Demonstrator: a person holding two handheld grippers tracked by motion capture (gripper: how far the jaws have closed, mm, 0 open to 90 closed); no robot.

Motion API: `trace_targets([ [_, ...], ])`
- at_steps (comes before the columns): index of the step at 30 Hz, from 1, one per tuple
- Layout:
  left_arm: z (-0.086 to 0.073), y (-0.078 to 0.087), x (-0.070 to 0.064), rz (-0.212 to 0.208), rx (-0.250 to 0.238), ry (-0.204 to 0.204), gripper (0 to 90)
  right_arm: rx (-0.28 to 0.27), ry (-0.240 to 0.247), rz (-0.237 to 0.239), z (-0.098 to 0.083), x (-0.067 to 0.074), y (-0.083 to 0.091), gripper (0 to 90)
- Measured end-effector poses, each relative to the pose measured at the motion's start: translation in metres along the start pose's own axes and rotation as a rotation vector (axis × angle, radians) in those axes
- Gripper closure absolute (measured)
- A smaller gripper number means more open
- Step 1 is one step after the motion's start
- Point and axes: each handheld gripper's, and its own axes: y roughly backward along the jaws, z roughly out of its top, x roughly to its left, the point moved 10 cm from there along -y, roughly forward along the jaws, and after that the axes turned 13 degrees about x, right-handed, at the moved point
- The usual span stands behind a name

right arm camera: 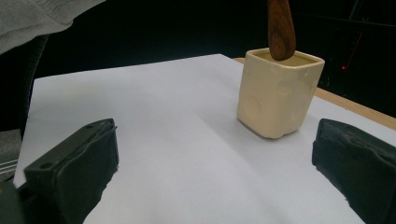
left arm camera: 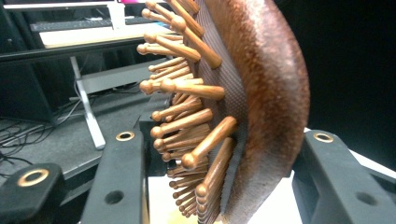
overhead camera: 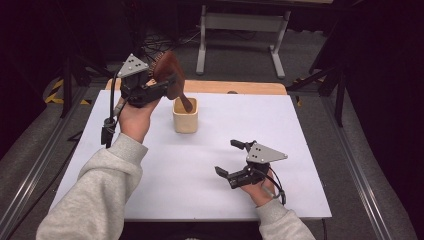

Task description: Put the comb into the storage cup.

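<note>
L gripper (overhead camera: 159, 89) is clamping the head of a wooden hairbrush (overhead camera: 169, 75), jaws squeezing it from both sides w/ bristles facing one jaw & the smooth back facing the other; brush is sitting right between the jaws, head up by the tips, handle (overhead camera: 186, 102) slanting down & away from the gripper into a cream cup (overhead camera: 185, 120); cup is standing just below & beside that gripper, upright. R gripper (overhead camera: 232, 159) is hovering low over the table w/ jaws spread wide, nothing between them; cup is standing ahead of it, well apart, a bit toward one jaw.

Table (overhead camera: 150, 190) is covered w/ a white sheet, a wood edge (overhead camera: 235, 87) showing at the far side; beyond it grey floor, a pale desk frame (overhead camera: 240, 22), cables, dark surroundings; grey sleeves are coming in from the near side.

L gripper view is giving the brush up close: rounded wooden pins (left arm camera: 187, 88) on a dark cushion, brown back (left arm camera: 275, 93) curving past; R gripper view is giving the cup's (right arm camera: 278, 95) dimpled side & the handle tip (right arm camera: 281, 32) dipping just inside its rim.
</note>
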Motion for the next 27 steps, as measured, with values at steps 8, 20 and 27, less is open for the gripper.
trace_targets([
  [8, -0.001, -0.009, 0.006, 0.024, -0.003, 0.009, 54.2, -0.003, -0.003, 0.005, 0.000, 0.000, 0.000, 1.0],
  [20, -0.005, -0.019, 0.015, 0.050, -0.001, 0.042, 54.0, -0.001, 0.000, 0.006, 0.000, 0.000, 0.000, 1.0],
  [27, -0.014, -0.029, 0.020, 0.040, 0.021, 0.067, 54.0, 0.000, 0.000, 0.008, -0.001, 0.000, 0.000, 1.0],
])
